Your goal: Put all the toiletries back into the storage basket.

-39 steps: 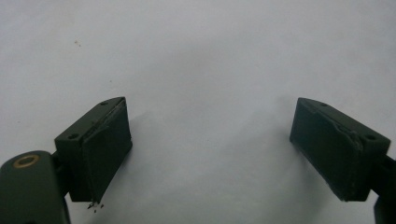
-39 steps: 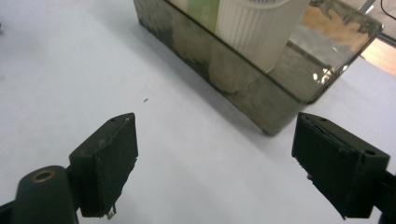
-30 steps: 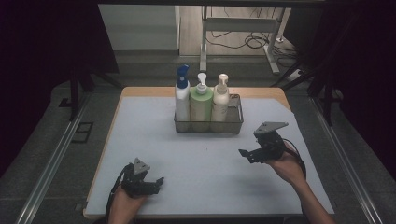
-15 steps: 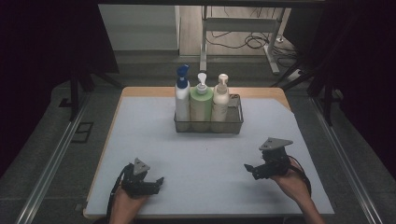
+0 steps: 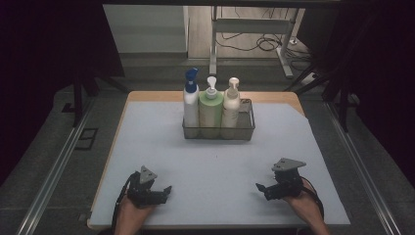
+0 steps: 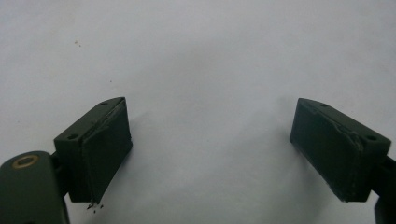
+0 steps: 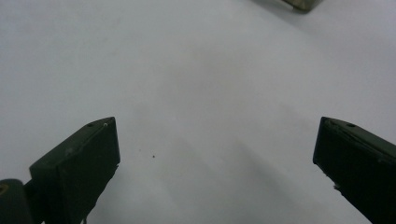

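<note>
The right gripper [image 5: 266, 188] is being brought down and back from its raised place beside the basket [image 5: 219, 132] toward the near edge of the mat [image 5: 215, 171], and is now being held low over it, level with the left gripper [image 5: 164, 192]. Its jaws have just been opening wider, with nothing between them; bare mat is being shown between them in the right gripper view.

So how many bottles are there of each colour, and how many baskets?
White bottle with blue pump: 1
Green bottle with white pump: 1
Cream bottle with cream pump: 1
Wire basket holding them: 1
Total: 4 things
</note>
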Demonstrator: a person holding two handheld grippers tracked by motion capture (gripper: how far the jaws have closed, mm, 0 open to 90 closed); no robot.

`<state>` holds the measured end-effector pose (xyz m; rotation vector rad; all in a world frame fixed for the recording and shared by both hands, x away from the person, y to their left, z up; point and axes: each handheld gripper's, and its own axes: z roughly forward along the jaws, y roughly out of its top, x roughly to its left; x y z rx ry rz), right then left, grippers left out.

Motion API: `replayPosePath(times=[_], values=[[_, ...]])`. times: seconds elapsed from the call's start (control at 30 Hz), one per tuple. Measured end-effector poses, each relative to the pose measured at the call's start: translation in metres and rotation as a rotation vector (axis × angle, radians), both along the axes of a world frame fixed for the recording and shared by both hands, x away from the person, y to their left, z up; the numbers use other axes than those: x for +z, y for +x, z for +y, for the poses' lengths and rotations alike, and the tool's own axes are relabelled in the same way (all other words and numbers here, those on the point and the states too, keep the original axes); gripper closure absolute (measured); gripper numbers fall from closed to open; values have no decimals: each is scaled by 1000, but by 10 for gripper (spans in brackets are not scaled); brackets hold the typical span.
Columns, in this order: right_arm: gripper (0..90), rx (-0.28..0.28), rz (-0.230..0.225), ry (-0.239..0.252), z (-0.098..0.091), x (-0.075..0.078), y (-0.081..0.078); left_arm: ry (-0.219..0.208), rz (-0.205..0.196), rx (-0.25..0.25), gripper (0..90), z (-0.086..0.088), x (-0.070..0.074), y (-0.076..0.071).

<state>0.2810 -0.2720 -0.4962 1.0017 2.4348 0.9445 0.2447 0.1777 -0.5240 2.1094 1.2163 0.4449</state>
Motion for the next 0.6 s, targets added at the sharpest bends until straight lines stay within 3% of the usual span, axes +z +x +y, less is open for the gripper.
replayPosePath(times=[0.23, 0.37, 0.6], values=[[2, -11, 33, -3, -4, -21, -3, -1, -1, 0, 121, 0, 0, 0], [1, -28, 45, 39, -8, -25, -2, 0, 0, 0, 121, 0, 0, 0], [0, -29, 45, 38, -8, -25, -3, 0, 1, 0, 120, 0, 0, 0]])
